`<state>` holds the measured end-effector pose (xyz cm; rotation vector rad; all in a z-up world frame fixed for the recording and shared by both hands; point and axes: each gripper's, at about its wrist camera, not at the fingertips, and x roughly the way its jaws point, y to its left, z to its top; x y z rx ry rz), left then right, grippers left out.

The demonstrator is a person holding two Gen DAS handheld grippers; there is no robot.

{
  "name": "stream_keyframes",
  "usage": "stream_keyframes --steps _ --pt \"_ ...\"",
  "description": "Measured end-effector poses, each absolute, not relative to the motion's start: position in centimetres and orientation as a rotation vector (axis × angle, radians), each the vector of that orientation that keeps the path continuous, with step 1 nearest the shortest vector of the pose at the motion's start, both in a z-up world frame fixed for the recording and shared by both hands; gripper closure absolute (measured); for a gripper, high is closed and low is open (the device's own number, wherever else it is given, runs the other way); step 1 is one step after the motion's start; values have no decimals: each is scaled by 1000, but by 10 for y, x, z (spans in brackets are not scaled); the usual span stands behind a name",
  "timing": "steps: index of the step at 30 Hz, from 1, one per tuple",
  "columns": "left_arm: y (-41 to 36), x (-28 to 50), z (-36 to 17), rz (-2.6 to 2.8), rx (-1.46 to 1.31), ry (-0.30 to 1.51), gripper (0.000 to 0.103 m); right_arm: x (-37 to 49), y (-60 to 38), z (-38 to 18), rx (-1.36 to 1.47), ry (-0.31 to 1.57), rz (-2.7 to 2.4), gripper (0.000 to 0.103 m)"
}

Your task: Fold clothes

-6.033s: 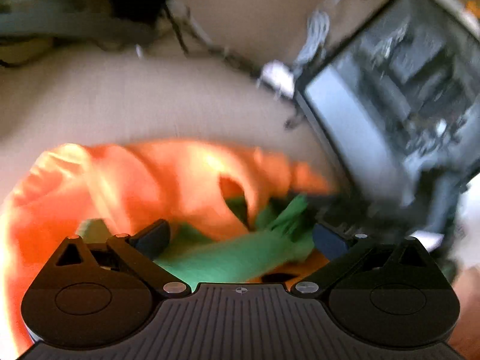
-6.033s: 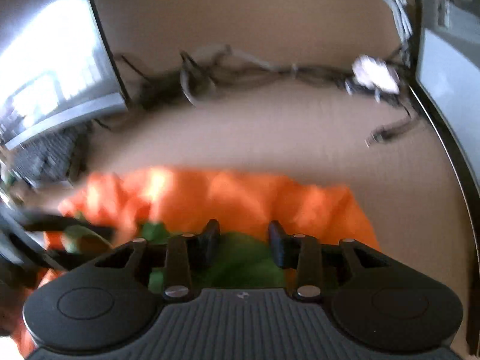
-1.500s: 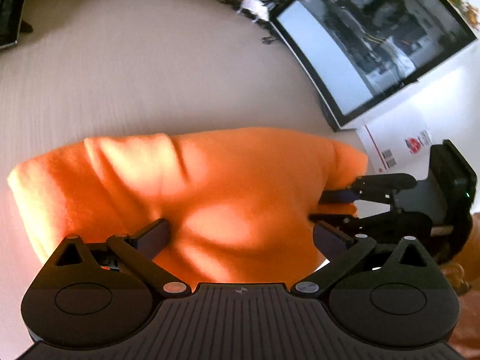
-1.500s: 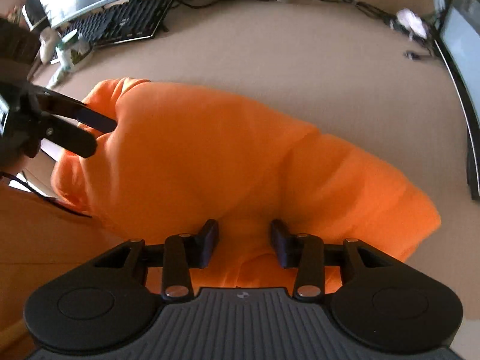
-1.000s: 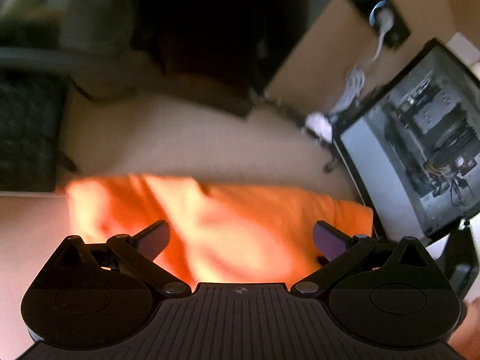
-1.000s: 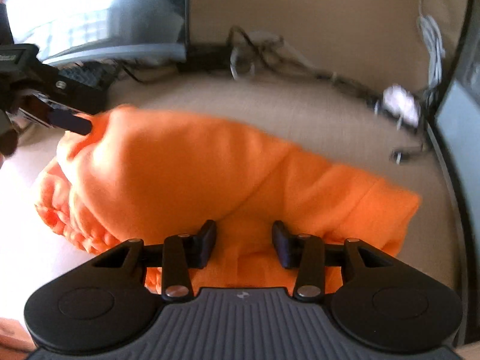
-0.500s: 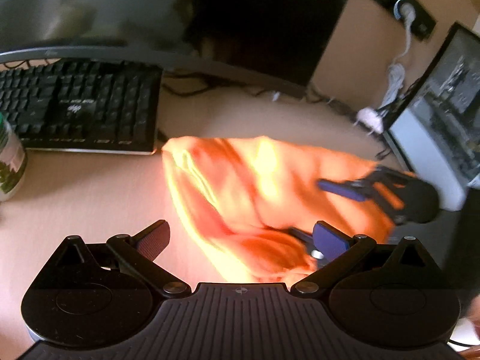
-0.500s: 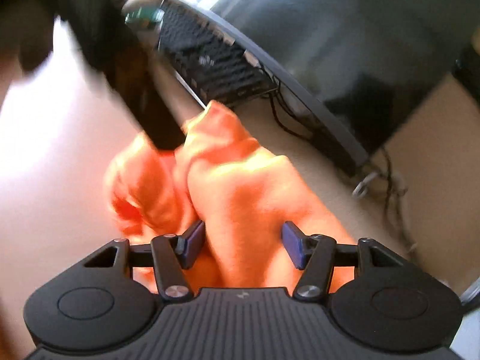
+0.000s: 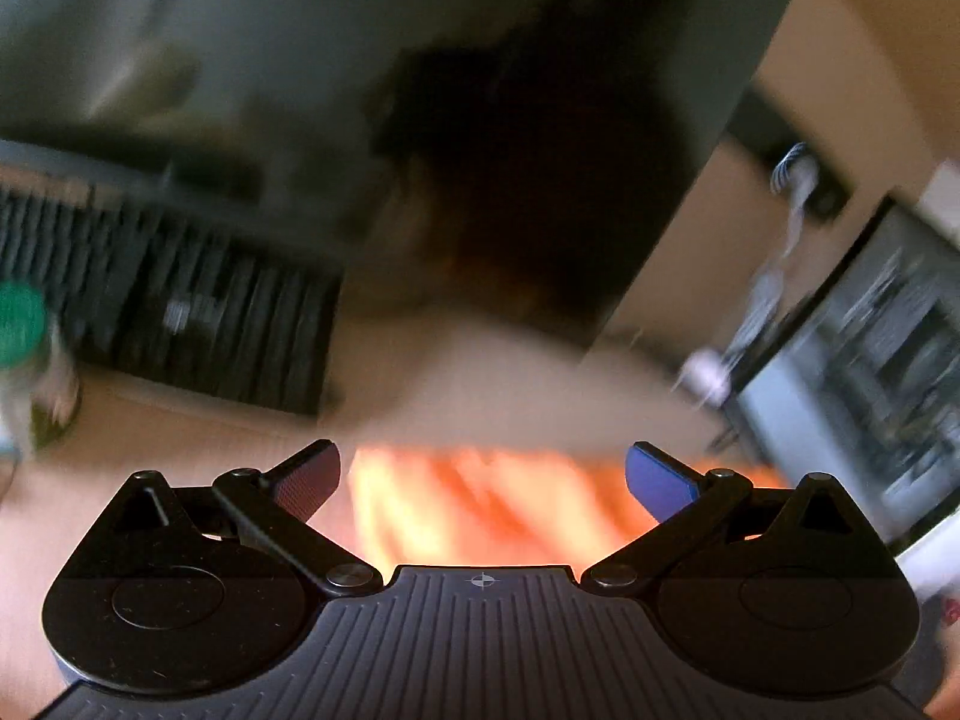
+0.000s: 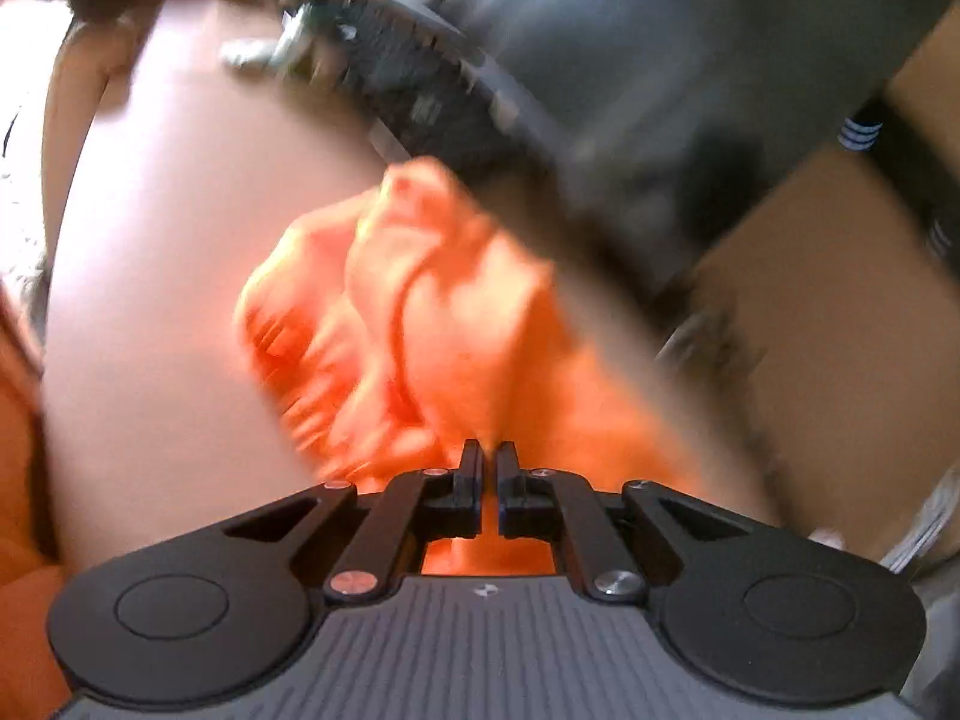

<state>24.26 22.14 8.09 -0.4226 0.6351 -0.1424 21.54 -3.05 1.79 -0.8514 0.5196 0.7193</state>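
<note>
Both views pretty smeared with motion blur, so only the big stuff readable. Left hand-held gripper [image 9: 482,474] spread wide, nothing between the fingers, hanging over the near edge of the orange garment [image 9: 480,510], not touching it as far as visible. Right hand-held gripper [image 10: 489,474] pinched nearly together with a sliver of gap, orange fabric showing right at and under the tips, so apparently clamped on a fold of the orange garment [image 10: 420,324]. Garment bunched in a rumpled heap on the light beige worktop [image 10: 180,276], lying just in front of the black keyboard [image 10: 420,90], whether touching it impossible to tell. Same keyboard [image 9: 180,312] off to the left in the left wrist view, with a green-capped bottle [image 9: 24,336] at the far left edge. Big dark monitor [image 9: 420,90] behind the keyboard, a second screen [image 9: 870,360] off to the right, blurry white cables [image 9: 750,324] beside it.
</note>
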Motion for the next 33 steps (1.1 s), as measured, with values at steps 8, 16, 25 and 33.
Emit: stream_keyframes --steps 8,16,25,33 --pt "164 280 43 -482 -434 768 0 216 -43 10 -688 626 670 99" --pt "138 276 -20 -500 -424 998 0 232 -124 76 -253 680 627 84" --pt "180 269 -6 -384 -496 933 0 289 -140 1 -192 847 313 48" --pt "232 258 0 -292 -799 872 0 280 -128 4 -117 845 299 46"
